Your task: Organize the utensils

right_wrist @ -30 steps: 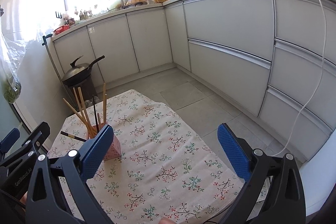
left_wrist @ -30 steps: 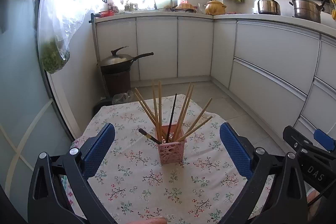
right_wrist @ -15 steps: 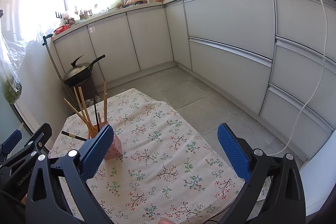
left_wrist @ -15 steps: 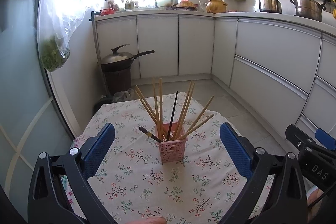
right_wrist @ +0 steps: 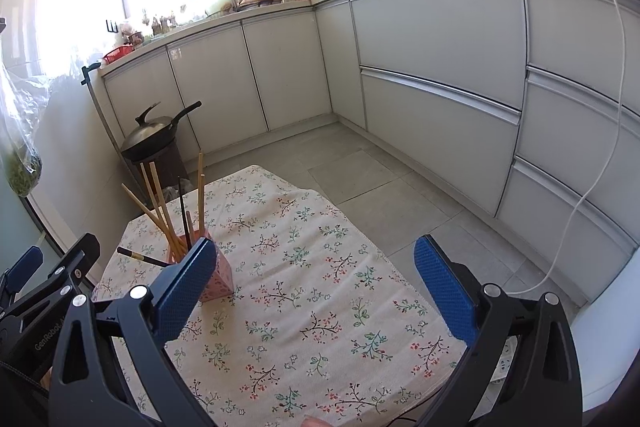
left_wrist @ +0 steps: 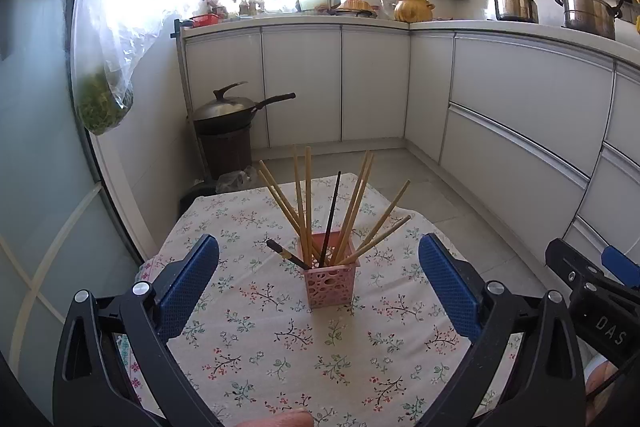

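- A small pink perforated plastic holder point(left_wrist: 330, 281) stands upright near the middle of the desk point(left_wrist: 256, 343), which is covered with a cream floral-print cloth.
- Light wooden chopsticks point(left_wrist: 308, 203) stand in the holder, fanned outward in several directions.
- Two dark chopsticks point(left_wrist: 331, 217) are in there too: one stands nearly upright among the wooden ones, the other leans low over the holder's left rim.
- The left gripper point(left_wrist: 319, 281) hovers above the near part of the desk with its blue-padded fingers point(left_wrist: 187, 283) spread wide and holding nothing; the holder appears between them, farther back.
- The right gripper point(right_wrist: 310, 285) also has its blue fingers point(right_wrist: 444, 287) released and empty; in its view the holder point(right_wrist: 220, 277) sits partly behind the left fingertip, at the left side of the desk point(right_wrist: 320, 307).
- A lidded dark wok point(left_wrist: 228, 109) rests on a brown stand on the floor beyond the desk, in front of white cabinets.
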### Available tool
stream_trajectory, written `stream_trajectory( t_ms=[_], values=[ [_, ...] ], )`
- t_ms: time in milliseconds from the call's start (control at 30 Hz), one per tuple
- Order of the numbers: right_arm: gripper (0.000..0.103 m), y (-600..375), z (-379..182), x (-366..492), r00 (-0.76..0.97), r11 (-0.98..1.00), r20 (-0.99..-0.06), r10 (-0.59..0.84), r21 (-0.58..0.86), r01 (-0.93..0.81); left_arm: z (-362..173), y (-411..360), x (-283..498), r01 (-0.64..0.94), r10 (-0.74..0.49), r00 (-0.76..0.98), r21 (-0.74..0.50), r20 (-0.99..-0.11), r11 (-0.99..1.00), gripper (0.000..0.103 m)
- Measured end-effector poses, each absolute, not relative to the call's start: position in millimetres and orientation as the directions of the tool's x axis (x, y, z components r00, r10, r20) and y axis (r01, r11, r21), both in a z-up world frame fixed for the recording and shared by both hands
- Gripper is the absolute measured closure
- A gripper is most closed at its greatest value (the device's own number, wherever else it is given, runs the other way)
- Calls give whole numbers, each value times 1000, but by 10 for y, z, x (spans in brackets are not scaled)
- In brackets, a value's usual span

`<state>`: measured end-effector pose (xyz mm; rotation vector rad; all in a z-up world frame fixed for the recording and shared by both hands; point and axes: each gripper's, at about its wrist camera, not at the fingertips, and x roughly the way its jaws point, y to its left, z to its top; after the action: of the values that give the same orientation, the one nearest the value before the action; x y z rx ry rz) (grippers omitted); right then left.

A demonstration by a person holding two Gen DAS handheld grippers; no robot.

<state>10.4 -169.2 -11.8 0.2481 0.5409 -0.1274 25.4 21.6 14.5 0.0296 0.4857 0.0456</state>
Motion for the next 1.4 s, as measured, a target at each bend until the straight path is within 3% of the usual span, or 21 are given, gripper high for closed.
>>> stream_trajectory(
  t_ms=[900,1400],
  values=[
    [7,-1718,-130,106,842,964,-538,-41,199,175,124,210,258,-43,65,885,59,-461,997,7],
    [7,-1745,-157,146,831,963,-553,-56,189,191,126,122,214,-4,44,903,95,-428,995,12]
  ],
)
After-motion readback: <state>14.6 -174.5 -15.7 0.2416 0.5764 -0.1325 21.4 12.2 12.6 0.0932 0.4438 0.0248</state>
